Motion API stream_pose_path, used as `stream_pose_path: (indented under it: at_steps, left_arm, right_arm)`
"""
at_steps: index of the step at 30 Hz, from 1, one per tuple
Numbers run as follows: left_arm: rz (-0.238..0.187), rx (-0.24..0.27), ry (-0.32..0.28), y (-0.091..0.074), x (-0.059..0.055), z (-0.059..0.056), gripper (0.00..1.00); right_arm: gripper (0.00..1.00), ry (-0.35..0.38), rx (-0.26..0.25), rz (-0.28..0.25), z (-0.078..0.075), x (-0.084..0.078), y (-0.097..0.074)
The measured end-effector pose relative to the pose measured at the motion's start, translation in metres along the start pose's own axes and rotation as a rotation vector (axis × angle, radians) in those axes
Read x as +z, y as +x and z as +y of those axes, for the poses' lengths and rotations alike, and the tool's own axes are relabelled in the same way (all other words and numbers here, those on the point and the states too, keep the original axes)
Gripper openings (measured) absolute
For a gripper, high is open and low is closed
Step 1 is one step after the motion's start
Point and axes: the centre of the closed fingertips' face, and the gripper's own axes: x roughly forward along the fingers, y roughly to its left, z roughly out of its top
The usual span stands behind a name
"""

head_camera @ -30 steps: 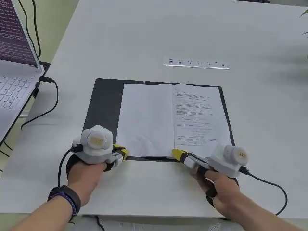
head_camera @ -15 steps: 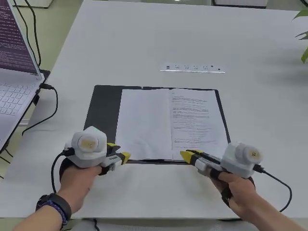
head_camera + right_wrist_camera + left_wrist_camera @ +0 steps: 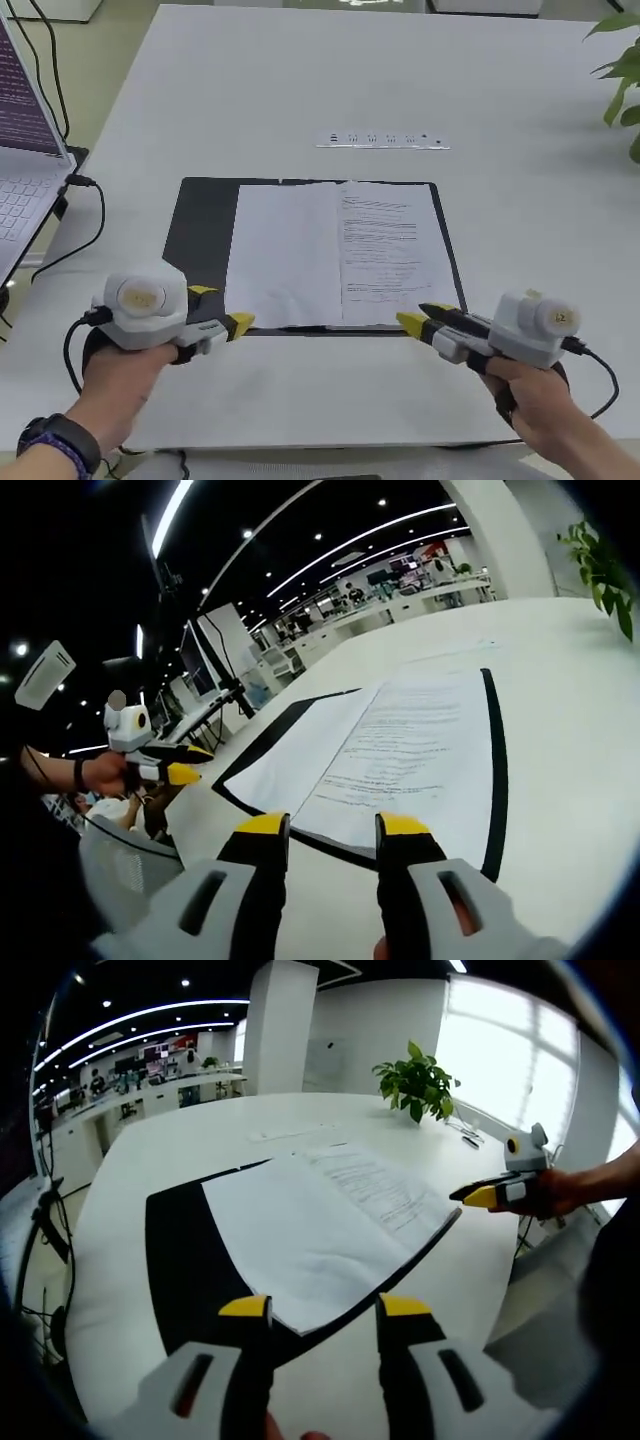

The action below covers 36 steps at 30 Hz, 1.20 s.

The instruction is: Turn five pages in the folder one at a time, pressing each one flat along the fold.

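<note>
Black folder open, printed page illegible, left gripper, right gripper fingers apart

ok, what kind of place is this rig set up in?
Most likely an open-plan office or lab. There is a big white table with a socket strip, a laptop at its edge and a potted plant. Beyond it, rows of desks stand under ceiling light strips.

Left tool, right tool: rounded white housings, dark grey jaws, yellow tips. One black cable trails from each. Left wrist: dark wristband, purple edging. Right hand: black strap.
</note>
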Motion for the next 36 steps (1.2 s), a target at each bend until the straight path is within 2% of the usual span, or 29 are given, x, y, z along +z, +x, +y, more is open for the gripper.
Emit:
stream_pose_path:
  at_steps: [6, 12, 21, 26, 30, 36]
  left_arm:
    - [-0.008, 0.017, 0.003, -0.012, 0.006, 0.003, 0.47]
    - [-0.029, 0.045, -0.011, -0.026, 0.01, 0.005, 0.52]
    - [-0.04, 0.061, -0.017, -0.043, 0.011, -0.002, 0.59]
    - [-0.032, 0.07, -0.025, -0.05, 0.009, -0.004, 0.64]
    - [-0.05, 0.087, -0.048, -0.057, 0.01, -0.004, 0.66]
    - [-0.029, 0.075, -0.046, -0.054, 0.007, -0.008, 0.68]
  right_arm:
    - [0.42, -0.015, -0.032, 0.005, -0.012, 0.003, -0.017]
    - [0.48, -0.016, -0.057, -0.009, -0.014, 0.006, -0.031]
    - [0.58, -0.023, -0.082, -0.02, -0.011, 0.006, -0.046]
    - [0.62, -0.026, -0.096, -0.029, -0.007, 0.005, -0.054]
    - [0.65, -0.026, -0.104, -0.035, -0.005, 0.004, -0.059]
    - [0.68, -0.021, -0.103, -0.034, -0.004, -0.001, -0.061]
